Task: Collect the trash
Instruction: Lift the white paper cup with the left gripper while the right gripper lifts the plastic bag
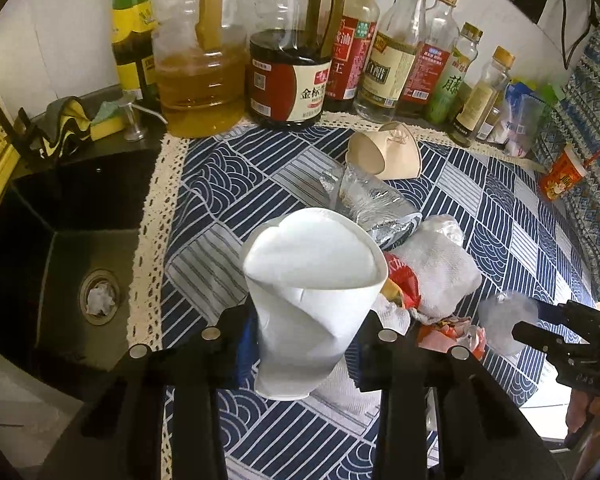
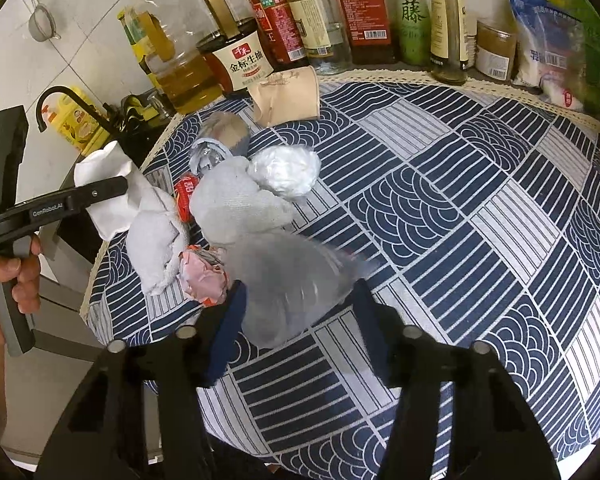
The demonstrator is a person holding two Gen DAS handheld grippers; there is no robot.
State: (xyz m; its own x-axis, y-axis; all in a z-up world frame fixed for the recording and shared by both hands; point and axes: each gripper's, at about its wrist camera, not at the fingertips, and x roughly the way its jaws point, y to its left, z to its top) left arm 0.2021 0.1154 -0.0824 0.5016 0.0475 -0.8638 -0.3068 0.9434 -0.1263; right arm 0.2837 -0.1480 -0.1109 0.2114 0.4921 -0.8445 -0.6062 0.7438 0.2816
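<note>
A left claw (image 1: 304, 336) is pinching a crushed white paper cup (image 1: 312, 276) by its creased lower wall, holding it clear of the patterned tabletop (image 1: 512, 216). The cup is looking light and already buckled, so a grip low on the folded wall should be holding without slipping. To its right, the right claw (image 2: 296, 308) is closing on a blurred clear plastic cup (image 2: 288, 280), pads against its sides; that thin plastic is likely springy and slick, best taken across its middle. Both claws are angling steeply downward over the trash pile, where a grey rag (image 2: 236, 204), a crumpled tissue (image 2: 288, 172) and a red wrapper (image 2: 184, 196) are lying, with a brown paper cup (image 2: 288, 96) tipped over beside the sauce bottles (image 2: 276, 28).
</note>
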